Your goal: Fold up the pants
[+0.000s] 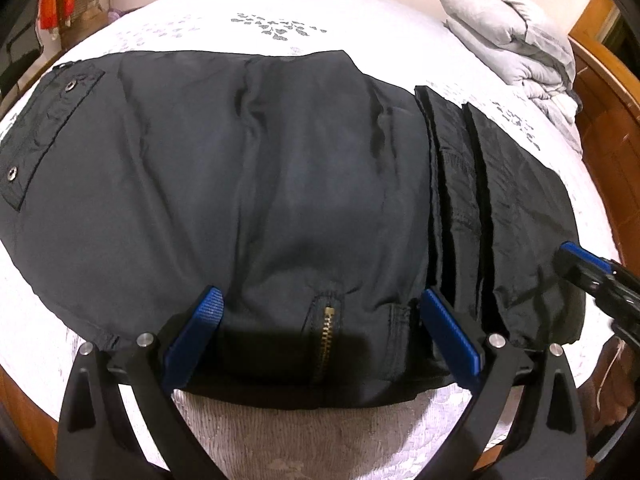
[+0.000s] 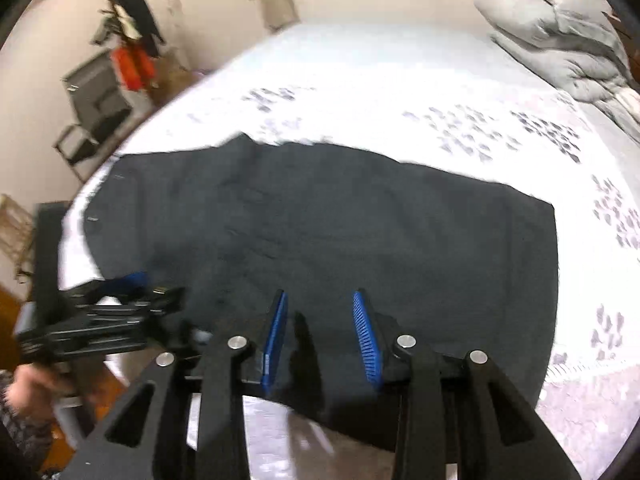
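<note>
White bedspread (image 1: 304, 4) is slick: both hand-held grippers (left (image 1: 320, 320), right (image 2: 320, 336)) gape empty, so your folded black pants (image 1: 248, 184) may slide apart.

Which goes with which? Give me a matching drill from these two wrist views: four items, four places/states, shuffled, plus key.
Column 1
1. pants
2. zipper
3. duvet
4. left gripper

Column 2
A. bundled grey heap at the far right of the bed
B. open, one finger on each side of the zipper
C. brass, at the near edge of the dark fabric
D. black, spread flat across the white bedspread

Pairs: 1-D, 2-C, 3-A, 4-B
</note>
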Demonstrator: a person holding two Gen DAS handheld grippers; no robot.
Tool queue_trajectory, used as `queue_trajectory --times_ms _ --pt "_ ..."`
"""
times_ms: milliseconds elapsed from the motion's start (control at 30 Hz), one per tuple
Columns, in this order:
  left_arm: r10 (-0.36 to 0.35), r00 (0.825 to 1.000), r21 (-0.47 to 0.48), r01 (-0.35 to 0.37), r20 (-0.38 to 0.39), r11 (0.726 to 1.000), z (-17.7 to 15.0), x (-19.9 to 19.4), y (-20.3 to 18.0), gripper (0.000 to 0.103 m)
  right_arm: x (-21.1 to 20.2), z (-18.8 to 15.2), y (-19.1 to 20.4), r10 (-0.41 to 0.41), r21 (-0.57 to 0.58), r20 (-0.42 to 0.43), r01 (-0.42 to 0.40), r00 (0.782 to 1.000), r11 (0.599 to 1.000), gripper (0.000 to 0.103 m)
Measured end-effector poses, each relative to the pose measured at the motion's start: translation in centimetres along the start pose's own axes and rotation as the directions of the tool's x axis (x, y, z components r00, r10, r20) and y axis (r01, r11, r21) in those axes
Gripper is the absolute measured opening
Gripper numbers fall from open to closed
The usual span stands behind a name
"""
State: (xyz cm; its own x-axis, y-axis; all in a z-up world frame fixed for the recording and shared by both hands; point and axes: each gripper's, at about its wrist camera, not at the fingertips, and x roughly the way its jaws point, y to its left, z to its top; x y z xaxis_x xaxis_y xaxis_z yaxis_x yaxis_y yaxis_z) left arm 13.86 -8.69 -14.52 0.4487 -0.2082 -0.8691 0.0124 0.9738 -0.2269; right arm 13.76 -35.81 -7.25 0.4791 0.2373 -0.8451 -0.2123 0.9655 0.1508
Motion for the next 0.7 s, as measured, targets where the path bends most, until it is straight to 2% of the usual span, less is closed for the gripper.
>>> queue_trajectory --times_ms 200,267,333,467,500,567,633,700 --pt "0.012 1.0 0.017 -0.012 0.003 1.0 -0.2 0.1 -0.4 0.099 2.9 -0.8 0.8 -0.097 -0.046 -0.023 0.095 0.995 0.994 0.036" --pt "0.001 1.0 0.01 -0.001 0.002 1.0 -0.1 0.0 -0.2 0.099 2.8 -0.9 1.0 -0.094 -0.044 -0.024 0.093 0.995 0.995 0.036" --pt "-0.026 1.0 -0.017 0.026 -0.001 1.0 0.0 -0.3 0.4 0.099 2.2 -0.8 0.1 -0.051 -0.016 -0.014 0.051 0.999 0.999 0.036" --pt "-0.111 0.994 -0.134 0.113 0.023 0.984 0.5 -2.3 3.2 0.099 -0.2 -0.1 -1.6 0.025 0.077 0.048 -0.028 0.999 0.997 0.036" --pt "-0.112 0.993 -0.163 0.117 0.04 0.98 0.6 -3.1 4.3 0.099 -1.0 0.0 -2.2 0.027 0.095 0.062 -0.033 0.998 0.995 0.036" --pt "-0.081 0.994 -0.214 0.096 0.079 0.972 0.6 -4.5 6.8 0.099 -1.7 0.0 -2.8 0.017 0.108 0.077 -0.026 0.997 0.994 0.036" --pt "-0.028 0.991 -0.297 0.066 0.129 0.953 0.6 -6.1 10.4 0.099 -2.6 -0.1 -3.5 0.014 0.113 0.101 -0.025 0.995 0.993 0.036" --pt "0.016 0.986 -0.406 0.054 0.167 0.912 0.4 -7.3 14.4 0.098 -3.0 -0.2 -4.1 -0.024 0.113 0.111 0.011 0.994 0.994 0.036"
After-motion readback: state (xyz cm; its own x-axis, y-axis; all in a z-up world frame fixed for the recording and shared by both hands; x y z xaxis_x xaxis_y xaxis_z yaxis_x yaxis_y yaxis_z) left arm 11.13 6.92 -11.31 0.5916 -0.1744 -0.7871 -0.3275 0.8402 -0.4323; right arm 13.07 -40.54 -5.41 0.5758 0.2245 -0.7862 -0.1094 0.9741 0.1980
